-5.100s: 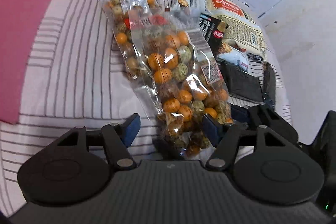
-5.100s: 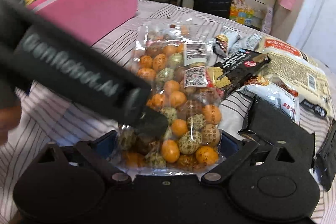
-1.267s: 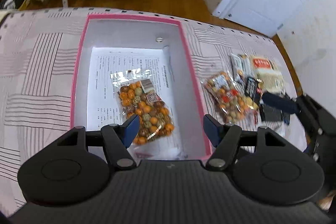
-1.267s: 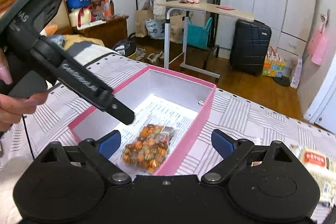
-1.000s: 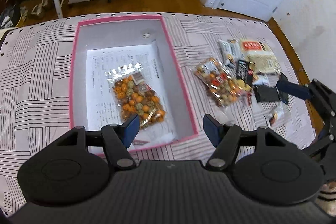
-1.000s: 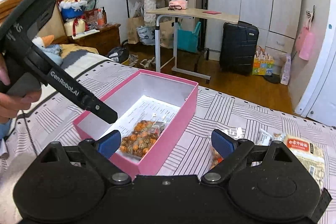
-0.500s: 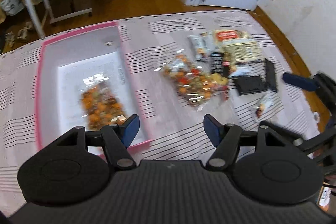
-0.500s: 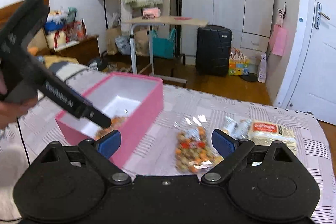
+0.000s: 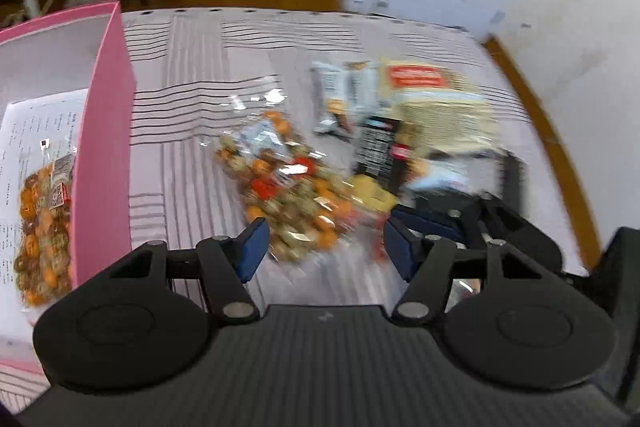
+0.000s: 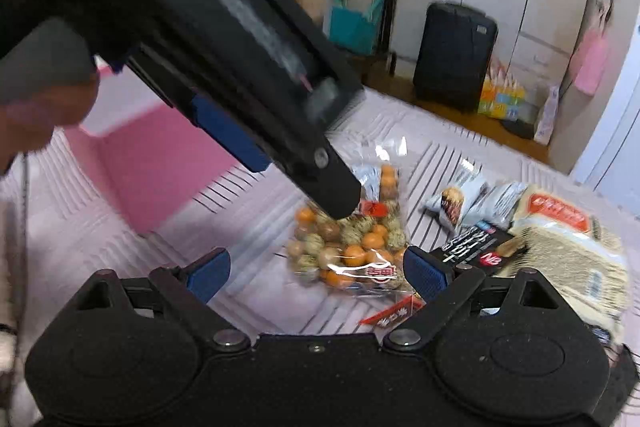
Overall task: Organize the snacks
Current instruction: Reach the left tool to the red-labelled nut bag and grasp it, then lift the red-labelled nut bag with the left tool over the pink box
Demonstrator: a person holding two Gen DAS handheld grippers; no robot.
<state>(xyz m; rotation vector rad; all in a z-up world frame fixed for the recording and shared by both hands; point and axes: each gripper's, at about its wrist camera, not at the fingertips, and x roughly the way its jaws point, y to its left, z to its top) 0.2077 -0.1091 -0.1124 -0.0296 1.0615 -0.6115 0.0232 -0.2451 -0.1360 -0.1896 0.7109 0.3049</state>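
Observation:
A clear bag of orange and green coated balls (image 9: 288,187) lies on the striped cloth to the right of the pink box (image 9: 106,147). A second such bag (image 9: 40,227) lies inside the box on a printed sheet. My left gripper (image 9: 326,251) hangs low over the loose bag's near end; its jaws are closing, and the pads do not press on anything. In the right wrist view, one left finger (image 10: 312,163) slants down to just above the bag (image 10: 352,239). My right gripper (image 10: 316,275) stands wide open at the same bag's near edge.
Beyond the loose bag lie two small white packets (image 9: 348,95), a large beige bag with a red label (image 9: 436,103) and a black packet (image 9: 378,147). A small red sachet (image 10: 394,311) sits by the right pad. The bed's edge and the wall are to the right.
Both grippers have left the pink box, swinging right and down to the loose bag of balls. The left jaws have narrowed a little.

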